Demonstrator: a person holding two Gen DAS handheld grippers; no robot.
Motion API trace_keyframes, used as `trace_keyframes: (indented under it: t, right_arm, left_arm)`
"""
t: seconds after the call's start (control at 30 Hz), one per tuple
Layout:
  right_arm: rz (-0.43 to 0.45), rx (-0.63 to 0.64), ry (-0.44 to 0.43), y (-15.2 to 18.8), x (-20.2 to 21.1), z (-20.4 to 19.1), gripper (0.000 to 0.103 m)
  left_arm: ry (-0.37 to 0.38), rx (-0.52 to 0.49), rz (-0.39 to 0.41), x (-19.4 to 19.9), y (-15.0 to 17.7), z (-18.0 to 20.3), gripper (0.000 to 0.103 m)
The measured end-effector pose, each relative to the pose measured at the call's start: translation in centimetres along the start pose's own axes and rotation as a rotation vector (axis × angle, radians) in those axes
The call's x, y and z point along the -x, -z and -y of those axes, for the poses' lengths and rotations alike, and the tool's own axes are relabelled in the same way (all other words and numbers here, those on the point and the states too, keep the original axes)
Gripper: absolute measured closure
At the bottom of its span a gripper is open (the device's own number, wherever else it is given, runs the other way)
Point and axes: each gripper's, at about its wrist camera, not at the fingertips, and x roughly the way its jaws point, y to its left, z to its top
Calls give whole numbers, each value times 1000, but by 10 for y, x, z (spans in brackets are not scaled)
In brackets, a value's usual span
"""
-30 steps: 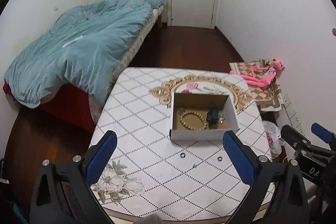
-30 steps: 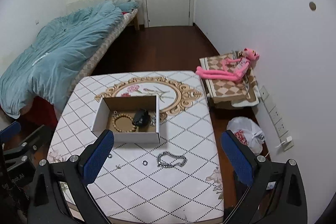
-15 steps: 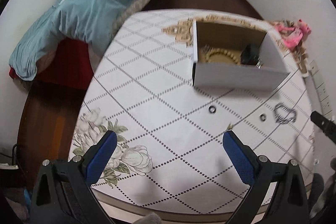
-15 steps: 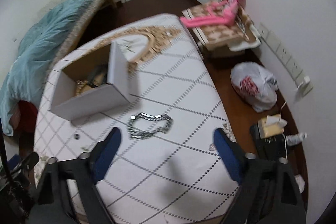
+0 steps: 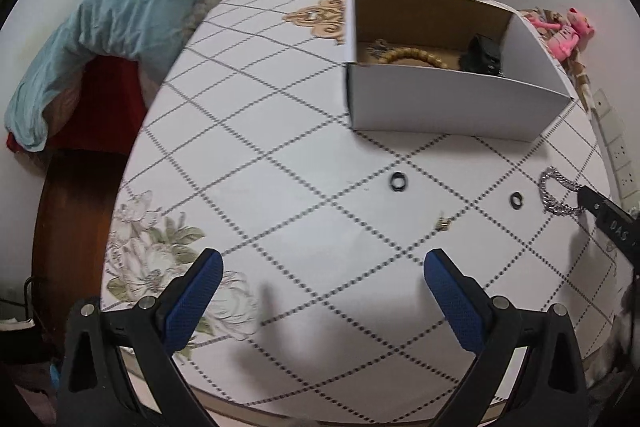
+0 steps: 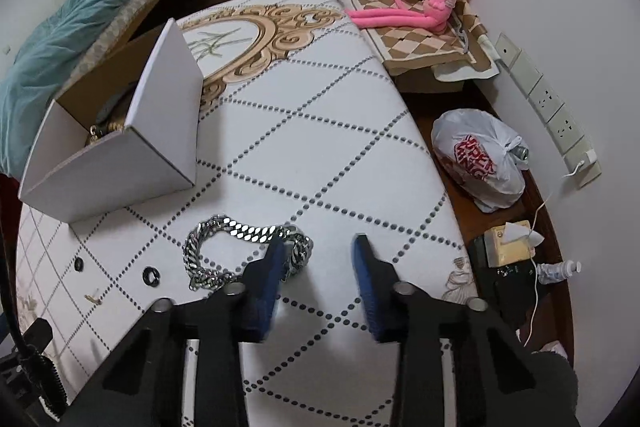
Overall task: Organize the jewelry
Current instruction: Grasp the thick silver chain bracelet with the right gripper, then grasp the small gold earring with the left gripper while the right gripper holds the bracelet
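On the desk with its white, diamond-patterned cloth, I am looking down through both wrist cameras. My right gripper is pointing steeply down at the silver chain bracelet, which is lying flat on the cloth near the desk's right edge. Its blue fingers are closing, but nothing is sitting between them: the left finger is overlapping the bracelet's right end, while the gap between the two is showing only bare cloth. I cannot tell whether that finger is actually touching the chain.

My left gripper is hanging over the near part of the desk with its fingers spread wide and nothing between them. Ahead of it two small black rings are lying apart on the cloth, one nearer the middle and the other closer to the bracelet, with a tiny gold piece, too small for me to identify, lying near them.

Farther back the open white cardboard box is standing on the desk, well apart from the bracelet. Inside it I am seeing a wooden bead bracelet and a dark object beside it.
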Motion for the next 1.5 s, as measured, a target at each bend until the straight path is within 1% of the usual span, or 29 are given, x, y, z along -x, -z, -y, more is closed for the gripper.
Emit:
trace_keyframes:
  t: [0.03,0.07,0.17,0.23,0.33,0.4,0.53,0.6,0.67,0.7,0.73,0.77,0.8,0.87,0.93,1.03,1.2,1.3,1.5]
  right_arm:
    - [3,11,2,1,0,-1,82]
    - [2,17,-5,1,1,-2,95]
    - [-11,20,-45,5,3,-3,95]
    - [1,19,-69,9,11,-3,95]
    - [27,-5,-128,15,29,1,95]
    - [41,-19,-166,18,43,2,95]
    - [46,-17,-191,24,55,-1,95]
    - [45,-17,-184,27,55,-1,95]
    - [37,-26,-174,28,51,1,95]
    - [31,-37,-174,29,48,3,95]
    - [28,-44,-171,29,47,5,95]
    - [25,-48,-167,29,46,7,95]
    - [26,-50,-163,29,45,8,95]
    - [26,-51,-160,29,45,10,95]
    - [29,-54,-158,28,47,12,95]
    - [34,-58,-160,27,49,14,95]
    - [47,-65,-183,23,57,13,95]
    - [63,-65,-212,18,67,10,95]
    - [112,-38,-272,2,96,-1,95]
  left_arm:
    - [9,-3,-2,-1,-1,3,1]
    - [22,-6,-4,-2,-1,6,1]
    - [59,-8,-13,-5,-2,13,1]
    - [78,-9,-18,-7,-2,16,1]
    - [110,-8,-24,-8,-3,20,9]
    - [131,-7,-32,-10,-3,23,9]
    - [152,-11,-28,-14,-5,28,11]
    - [158,-22,-25,-18,-8,33,21]
    - [165,-36,-33,-21,-9,39,35]
    - [164,-42,-33,-22,-9,41,39]
    - [161,-54,-31,-24,-10,45,48]
    - [160,-60,-30,-24,-10,47,59]
    - [161,-69,-32,-26,-10,50,65]
    - [152,-83,-17,-25,-10,52,80]
    - [156,-95,-8,-26,-12,55,91]
    - [172,-98,-4,-26,-11,55,97]
    - [188,-105,25,-17,-12,55,97]
    - [191,-105,46,-8,-15,55,97]
    - [216,-98,112,24,-25,47,97]
